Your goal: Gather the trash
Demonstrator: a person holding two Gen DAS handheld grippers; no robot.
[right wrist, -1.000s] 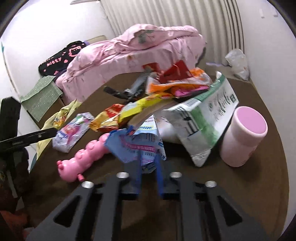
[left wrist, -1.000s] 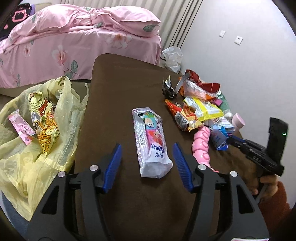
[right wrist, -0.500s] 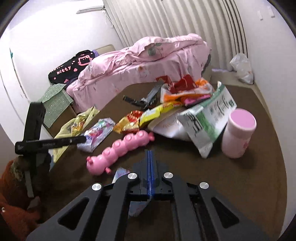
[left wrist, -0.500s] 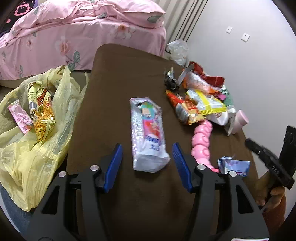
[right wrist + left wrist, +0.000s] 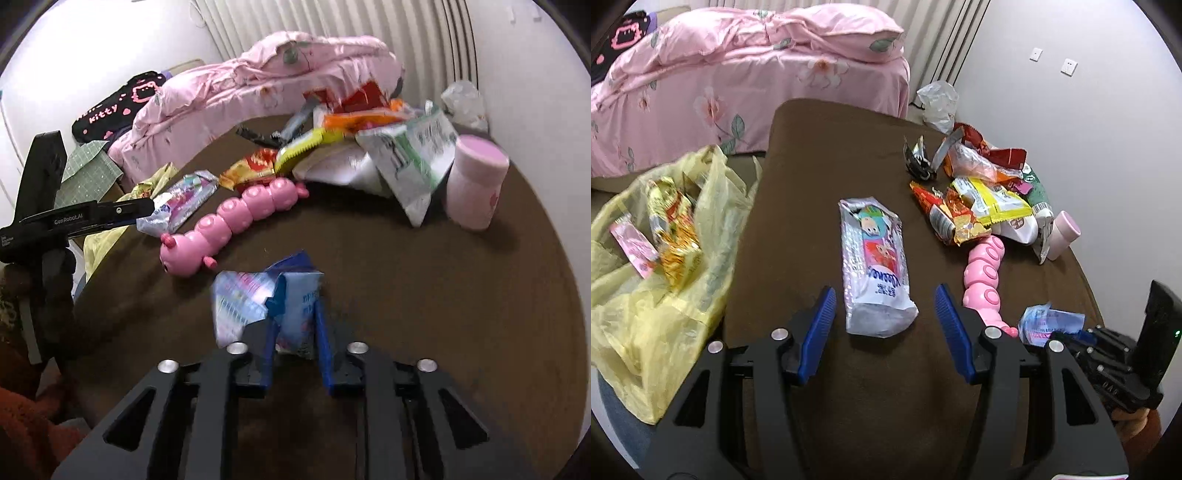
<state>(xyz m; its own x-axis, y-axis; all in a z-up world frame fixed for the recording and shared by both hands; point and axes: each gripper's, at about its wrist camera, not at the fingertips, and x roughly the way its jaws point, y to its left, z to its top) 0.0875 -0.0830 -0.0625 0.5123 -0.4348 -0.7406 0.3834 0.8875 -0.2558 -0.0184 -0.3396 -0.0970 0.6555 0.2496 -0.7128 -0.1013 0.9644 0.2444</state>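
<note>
My left gripper [image 5: 884, 314] is open, its blue fingers either side of the near end of a silver cartoon-printed wrapper [image 5: 873, 258] lying on the brown table [image 5: 820, 155]. My right gripper [image 5: 295, 332] has its jaws parted a little, with a crumpled blue-and-white wrapper [image 5: 273, 302] between them, resting on the table; this wrapper also shows in the left wrist view [image 5: 1051, 321]. A yellow plastic bag [image 5: 653, 280] hangs open at the table's left edge with wrappers inside. A heap of snack wrappers [image 5: 979, 195] lies at the far right.
A pink caterpillar toy [image 5: 984, 273] lies between the silver wrapper and the heap. A pink cup [image 5: 476, 184] stands by the heap. A pink bed [image 5: 738, 74] is behind the table. A white wall runs along the right side.
My right gripper pulled the blue wrapper back from the heap toward the table's near edge, and its jaws have opened from fully shut. My left gripper stays around the silver wrapper.
</note>
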